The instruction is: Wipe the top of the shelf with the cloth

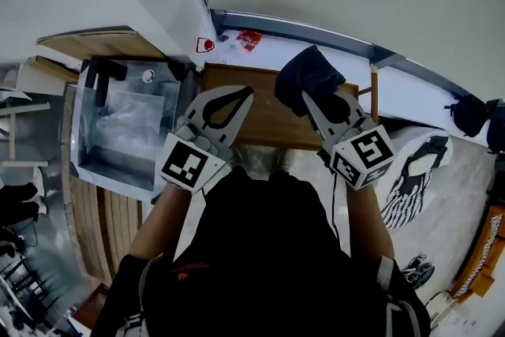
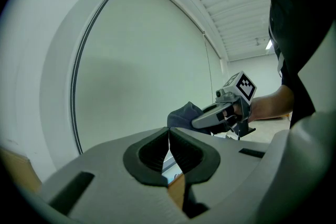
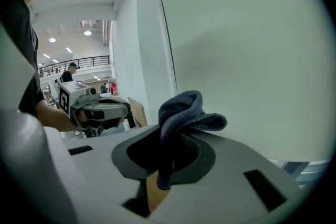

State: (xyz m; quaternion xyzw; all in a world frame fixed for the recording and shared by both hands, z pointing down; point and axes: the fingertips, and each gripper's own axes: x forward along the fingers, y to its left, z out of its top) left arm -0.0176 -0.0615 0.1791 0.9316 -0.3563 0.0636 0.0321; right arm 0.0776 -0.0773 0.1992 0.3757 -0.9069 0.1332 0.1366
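The right tongs (image 1: 317, 103) are clenched on a bunched dark blue cloth (image 1: 306, 73), which bulges up past their tips over the far edge of the brown wooden shelf top (image 1: 264, 124). Whether the cloth touches the wood cannot be told. In the right gripper view the cloth (image 3: 185, 112) is pinched by a fold, and a short tail hangs down between the jaws. The left tongs (image 1: 245, 94) are pressed together on nothing, poised over the shelf's left part, near a metal basin (image 1: 88, 140).

The likely trouble is that the wad gives little wiping face. Dragging it could tug the fold loose, or the hard jaw tips could scrape the wood.
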